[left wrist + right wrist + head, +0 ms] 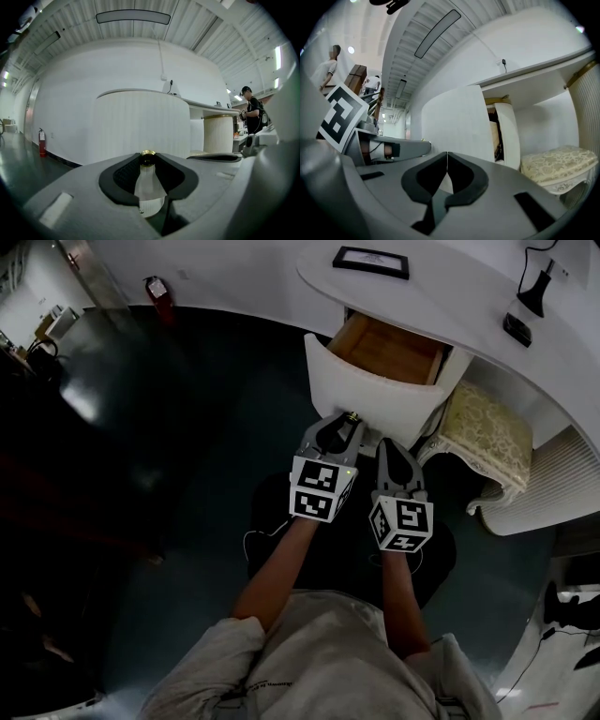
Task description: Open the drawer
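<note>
The drawer (375,395) has a curved white front and stands pulled out from under the white desk (450,296), its wooden inside (389,348) showing. My left gripper (345,420) is shut on the small brass knob (352,415) at the middle of the drawer front. In the left gripper view the knob (147,158) sits pinched between the jaw tips, with the ribbed drawer front (140,122) right behind it. My right gripper (392,443) hovers just right of the left one, shut (447,157) and holding nothing, facing the drawer front (452,126).
A cream upholstered stool (487,427) stands right of the drawer, low beside my right gripper (558,166). On the desk lie a framed picture (371,261) and a black device (517,329). A fire extinguisher (156,289) stands by the wall. A person (253,115) stands far off.
</note>
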A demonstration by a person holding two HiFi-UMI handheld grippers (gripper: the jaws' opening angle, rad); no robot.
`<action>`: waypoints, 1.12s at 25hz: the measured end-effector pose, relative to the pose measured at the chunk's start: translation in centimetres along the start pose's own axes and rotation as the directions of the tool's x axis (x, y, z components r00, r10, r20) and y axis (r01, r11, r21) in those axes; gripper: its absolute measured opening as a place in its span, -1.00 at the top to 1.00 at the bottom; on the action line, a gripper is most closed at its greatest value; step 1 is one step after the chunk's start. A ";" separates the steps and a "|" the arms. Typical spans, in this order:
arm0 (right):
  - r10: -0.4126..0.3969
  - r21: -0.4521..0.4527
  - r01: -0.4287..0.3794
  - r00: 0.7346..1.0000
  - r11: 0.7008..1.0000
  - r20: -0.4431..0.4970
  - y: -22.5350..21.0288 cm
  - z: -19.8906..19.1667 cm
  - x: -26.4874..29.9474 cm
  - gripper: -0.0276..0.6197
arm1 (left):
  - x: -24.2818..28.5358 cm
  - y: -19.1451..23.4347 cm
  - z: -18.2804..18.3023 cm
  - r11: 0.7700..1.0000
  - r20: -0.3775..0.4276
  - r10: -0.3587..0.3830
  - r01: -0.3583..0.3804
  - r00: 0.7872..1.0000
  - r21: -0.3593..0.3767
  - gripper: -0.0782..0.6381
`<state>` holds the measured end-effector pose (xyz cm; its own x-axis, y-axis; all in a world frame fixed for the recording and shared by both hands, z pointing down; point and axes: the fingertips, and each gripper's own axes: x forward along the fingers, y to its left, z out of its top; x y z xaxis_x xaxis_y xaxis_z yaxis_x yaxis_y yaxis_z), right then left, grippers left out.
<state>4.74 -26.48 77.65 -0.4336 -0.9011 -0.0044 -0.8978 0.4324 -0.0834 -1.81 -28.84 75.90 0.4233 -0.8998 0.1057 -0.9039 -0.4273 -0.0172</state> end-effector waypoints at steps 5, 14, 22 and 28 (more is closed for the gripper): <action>0.021 0.018 -0.021 0.999 1.000 0.025 0.9 -0.1 -1.7 0.86 | -1.8 -0.3 -0.3 1.000 -0.012 0.001 -0.001 1.000 0.013 0.49; 0.006 0.046 -0.008 0.999 0.999 0.037 0.3 -0.5 -2.3 0.87 | -2.2 -0.3 -0.4 1.000 0.010 -0.006 0.006 1.000 0.007 0.49; 0.007 0.048 -0.009 0.999 0.999 0.039 0.8 -0.7 -1.8 0.86 | -3.5 -0.4 -0.6 1.000 0.017 -0.024 0.024 1.000 -0.007 0.49; 0.021 0.070 -0.023 0.999 0.997 0.031 1.9 -1.4 -2.1 0.87 | -5.1 -0.4 -0.4 0.999 0.047 -0.034 0.034 0.998 0.002 0.49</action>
<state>3.85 -23.69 78.92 -0.4498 -0.8924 -0.0367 -0.8800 0.4498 -0.1526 -3.64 -24.02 75.79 0.4561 -0.8880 0.0590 -0.8890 -0.4576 -0.0157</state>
